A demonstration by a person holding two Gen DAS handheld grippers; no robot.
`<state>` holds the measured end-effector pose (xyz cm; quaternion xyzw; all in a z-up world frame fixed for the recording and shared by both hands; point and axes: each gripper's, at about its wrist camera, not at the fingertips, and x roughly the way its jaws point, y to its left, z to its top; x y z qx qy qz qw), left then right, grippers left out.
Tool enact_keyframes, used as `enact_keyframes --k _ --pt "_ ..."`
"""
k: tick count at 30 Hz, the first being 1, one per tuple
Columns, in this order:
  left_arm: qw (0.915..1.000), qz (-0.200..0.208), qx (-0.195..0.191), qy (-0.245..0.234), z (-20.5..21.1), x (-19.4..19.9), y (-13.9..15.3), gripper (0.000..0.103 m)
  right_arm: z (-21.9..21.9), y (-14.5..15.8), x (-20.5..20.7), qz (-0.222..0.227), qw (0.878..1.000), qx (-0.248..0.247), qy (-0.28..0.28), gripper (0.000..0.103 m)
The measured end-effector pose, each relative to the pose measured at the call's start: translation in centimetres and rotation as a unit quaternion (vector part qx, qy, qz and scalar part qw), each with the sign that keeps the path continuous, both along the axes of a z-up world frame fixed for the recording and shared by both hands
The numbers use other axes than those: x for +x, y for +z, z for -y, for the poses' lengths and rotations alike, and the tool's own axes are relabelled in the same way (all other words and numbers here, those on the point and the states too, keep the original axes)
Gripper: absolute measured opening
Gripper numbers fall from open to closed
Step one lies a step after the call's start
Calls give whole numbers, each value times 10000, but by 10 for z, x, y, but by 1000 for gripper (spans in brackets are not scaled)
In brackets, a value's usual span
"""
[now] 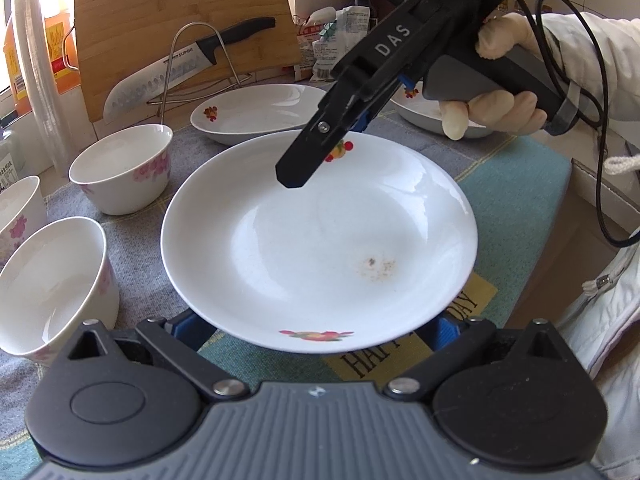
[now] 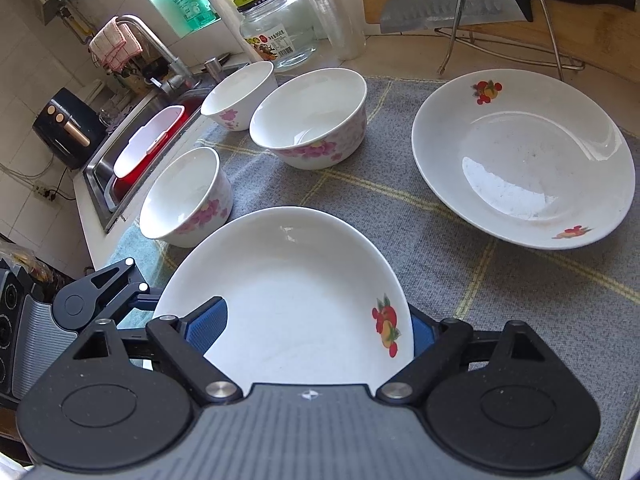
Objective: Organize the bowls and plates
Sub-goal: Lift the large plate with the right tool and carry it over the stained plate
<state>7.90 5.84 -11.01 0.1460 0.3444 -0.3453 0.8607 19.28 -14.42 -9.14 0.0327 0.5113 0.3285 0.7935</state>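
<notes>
A white plate with fruit prints (image 1: 320,240) lies between both grippers; it also shows in the right wrist view (image 2: 296,304). My left gripper (image 1: 316,334) stands at its near rim, its fingers hidden under the plate. My right gripper (image 1: 316,152) is shut on the plate's far rim, one finger over it and one under. A second plate (image 2: 524,160) lies further back on the cloth (image 2: 400,200). A third plate (image 1: 424,114) sits behind my right hand. Three white bowls with pink flowers (image 2: 312,120) (image 2: 188,196) (image 2: 240,92) stand to the left.
A knife (image 1: 176,68) rests on a wire rack against a wooden cutting board (image 1: 180,20). A glass jar (image 2: 280,28), bottles and packets line the back. A sink (image 2: 140,148) with a faucet is at far left. A cardboard box edge (image 1: 592,208) is at right.
</notes>
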Motion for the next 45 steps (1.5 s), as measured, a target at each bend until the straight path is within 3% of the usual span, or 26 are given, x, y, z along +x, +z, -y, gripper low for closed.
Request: enact_keyframes --k 27,45 --pt "9995 22 -1 -309 62 -4 30 101 64 25 -26 261 9992 56 -296 94" --pt "9970 99 -2 -772 139 3 40 102 146 36 -36 402 9965 13 -736 94"
